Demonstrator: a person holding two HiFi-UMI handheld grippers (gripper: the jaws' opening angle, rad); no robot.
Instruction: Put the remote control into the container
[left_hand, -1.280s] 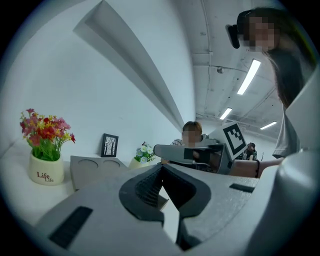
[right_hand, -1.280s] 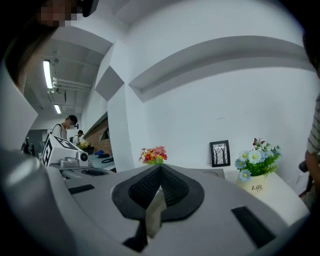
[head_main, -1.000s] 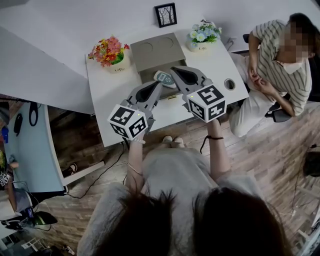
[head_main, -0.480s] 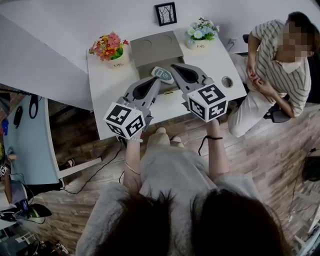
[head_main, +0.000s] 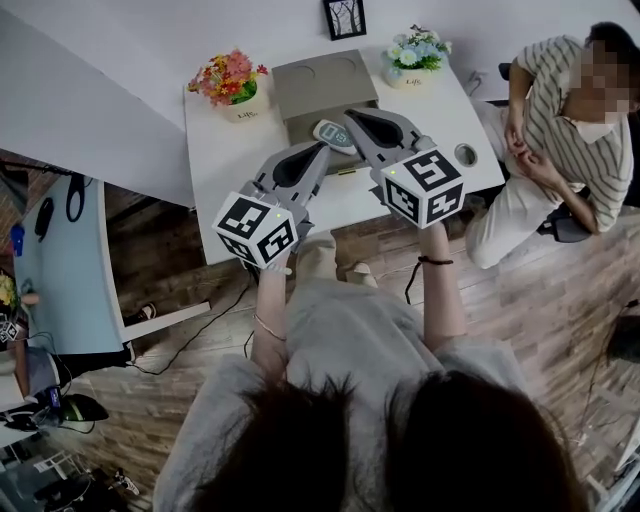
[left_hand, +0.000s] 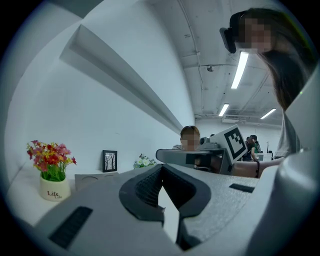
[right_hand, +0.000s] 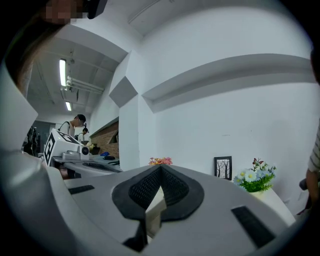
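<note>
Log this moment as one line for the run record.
left gripper shut, empty | right gripper shut, empty | remote control at container front, between tips, contact unclear

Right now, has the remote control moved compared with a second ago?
No. The remote control keeps its spot at the beige container's open half, just as far from the pot of red flowers; only the whole view shifted.

Two claws (head_main: 320, 150) (head_main: 352, 117), two flower pots (head_main: 233, 85) (head_main: 418, 52), one remote control (head_main: 333, 133), one container (head_main: 322, 85), one picture frame (head_main: 344, 18), one table (head_main: 225, 160).

grey left gripper (head_main: 324, 150) and right gripper (head_main: 350, 116) with white marker cubes (head_main: 256, 228) (black squares); grey top (head_main: 350, 330), dark wristband (head_main: 431, 261).
</note>
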